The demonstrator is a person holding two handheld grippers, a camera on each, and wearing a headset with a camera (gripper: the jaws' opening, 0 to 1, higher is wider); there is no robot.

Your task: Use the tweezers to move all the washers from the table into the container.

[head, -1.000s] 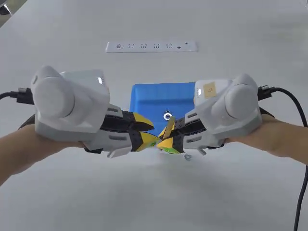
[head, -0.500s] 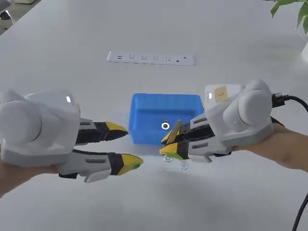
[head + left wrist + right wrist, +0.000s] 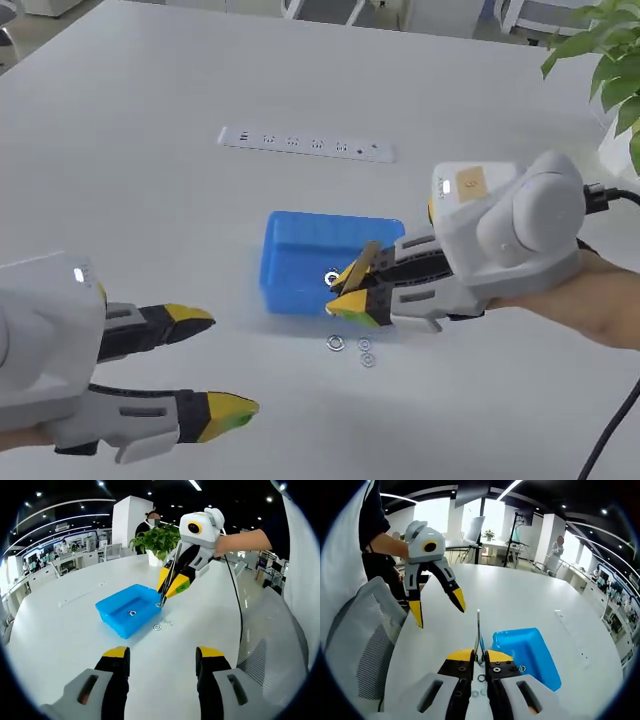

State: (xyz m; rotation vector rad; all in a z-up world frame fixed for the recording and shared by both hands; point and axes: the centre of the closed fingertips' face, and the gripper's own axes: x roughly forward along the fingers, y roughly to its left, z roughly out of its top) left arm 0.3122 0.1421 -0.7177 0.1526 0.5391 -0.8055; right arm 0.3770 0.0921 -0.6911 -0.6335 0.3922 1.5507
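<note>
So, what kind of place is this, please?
Probably an open-plan office or lab: a large white table with a power strip, a mesh chair, and rows of other desks behind.

White table (image 3: 150, 120), potted plant (image 3: 152, 537), mesh chair (image 3: 360, 645), ceiling lights (image 3: 194, 484), perhaps open-plan office

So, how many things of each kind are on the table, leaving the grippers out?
Washers: 4 (1 in the container, 3 on the table in front of it)
Blue container: 1
Tweezers: 1, held in the right gripper
Power strip: 1
Total: 7
</note>
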